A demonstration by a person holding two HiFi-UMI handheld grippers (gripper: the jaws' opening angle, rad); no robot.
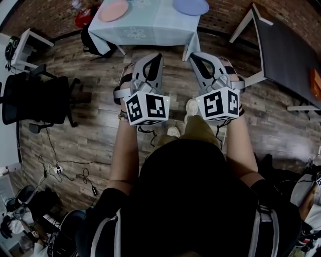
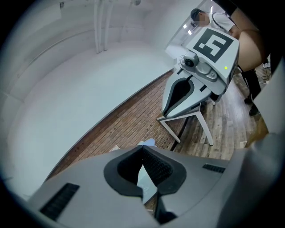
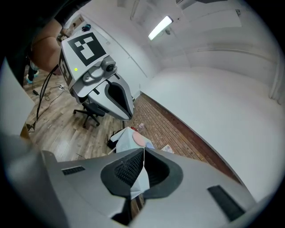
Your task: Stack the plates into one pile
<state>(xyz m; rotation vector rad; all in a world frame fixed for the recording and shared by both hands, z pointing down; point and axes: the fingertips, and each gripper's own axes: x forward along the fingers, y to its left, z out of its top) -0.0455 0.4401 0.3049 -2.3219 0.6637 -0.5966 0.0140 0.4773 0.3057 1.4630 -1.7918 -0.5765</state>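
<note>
A pink plate (image 1: 114, 10) and a blue plate (image 1: 191, 6) lie apart on a small table with a pale blue cloth (image 1: 150, 27) at the top of the head view. I hold both grippers side by side over the wooden floor, short of the table and pointing toward it. My left gripper (image 1: 153, 57) is shut with nothing in it, and so is my right gripper (image 1: 199, 56). In the right gripper view the shut jaws (image 3: 144, 149) line up with the table (image 3: 126, 141) and pink plate (image 3: 140, 139). The left gripper view shows its shut jaws (image 2: 143, 148) below the blue plate's edge (image 2: 149, 142).
A black office chair (image 1: 35, 98) stands at the left with a white desk (image 1: 27, 40) behind it. A dark table on white legs (image 1: 288, 50) runs along the right. A red bag (image 1: 85, 17) sits beside the plate table. Cables lie on the floor at lower left (image 1: 60, 168).
</note>
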